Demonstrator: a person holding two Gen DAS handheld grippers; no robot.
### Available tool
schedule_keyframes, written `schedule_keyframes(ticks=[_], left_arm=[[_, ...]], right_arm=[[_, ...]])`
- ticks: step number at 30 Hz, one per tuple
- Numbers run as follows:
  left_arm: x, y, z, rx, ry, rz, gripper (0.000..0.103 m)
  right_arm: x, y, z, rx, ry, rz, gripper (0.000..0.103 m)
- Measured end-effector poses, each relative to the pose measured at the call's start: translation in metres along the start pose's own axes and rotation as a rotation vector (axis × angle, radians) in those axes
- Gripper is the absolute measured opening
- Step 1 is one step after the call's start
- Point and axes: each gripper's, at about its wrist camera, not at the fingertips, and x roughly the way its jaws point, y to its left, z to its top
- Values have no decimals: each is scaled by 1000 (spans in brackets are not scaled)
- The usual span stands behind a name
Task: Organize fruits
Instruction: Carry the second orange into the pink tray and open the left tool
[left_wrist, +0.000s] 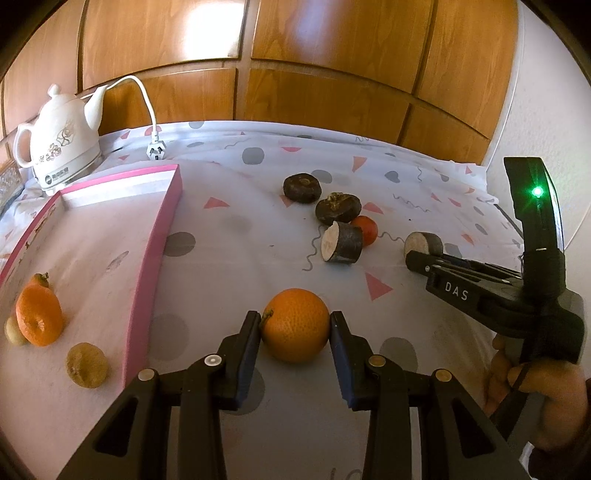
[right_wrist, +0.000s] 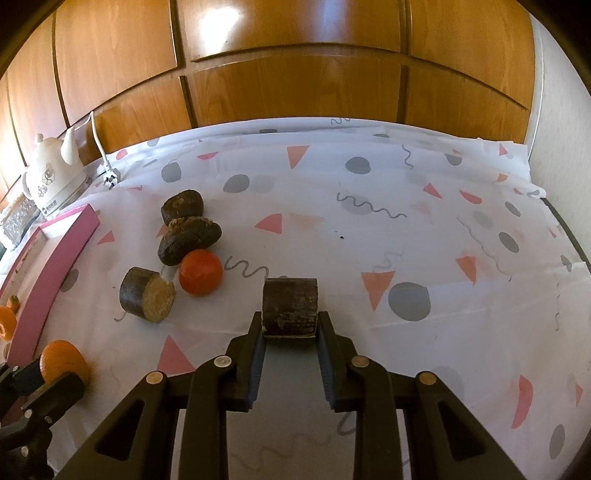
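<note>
My left gripper (left_wrist: 294, 325) is shut on an orange tangerine (left_wrist: 295, 325) just above the patterned tablecloth (left_wrist: 229, 236), right of the pink tray (left_wrist: 162, 236). The tray holds another tangerine (left_wrist: 38, 317) and two small tan fruits (left_wrist: 87, 365). My right gripper (right_wrist: 290, 323) is shut on a dark cut fruit piece (right_wrist: 290, 306); it also shows in the left wrist view (left_wrist: 423, 243). Another cut piece (right_wrist: 147, 299), two dark whole fruits (right_wrist: 190, 240) and a small red-orange fruit (right_wrist: 201, 272) lie left of it.
A white ceramic kettle (left_wrist: 59, 144) with cord and plug (left_wrist: 154, 150) stands at the back left. Wooden cabinet doors (right_wrist: 295, 74) rise behind the table. A white wall (right_wrist: 565, 129) lies on the right.
</note>
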Motion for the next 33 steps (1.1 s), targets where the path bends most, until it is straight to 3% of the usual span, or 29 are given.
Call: schedule_keyframes(ticks=[12, 18, 25, 33], left_arm=[[-19, 4, 1, -12, -2, -23, 38], [-42, 36, 23, -128, -27, -37, 38], [-41, 97, 43, -270, -26, 87, 38], [-24, 138, 51, -305, 8, 228, 38]], right_arm=[[0, 1, 0, -4, 0, -6, 26], [0, 1, 0, -4, 0, -7, 26], [0, 1, 0, -2, -1, -5, 26], [0, 1, 0, 0, -1, -3, 27]])
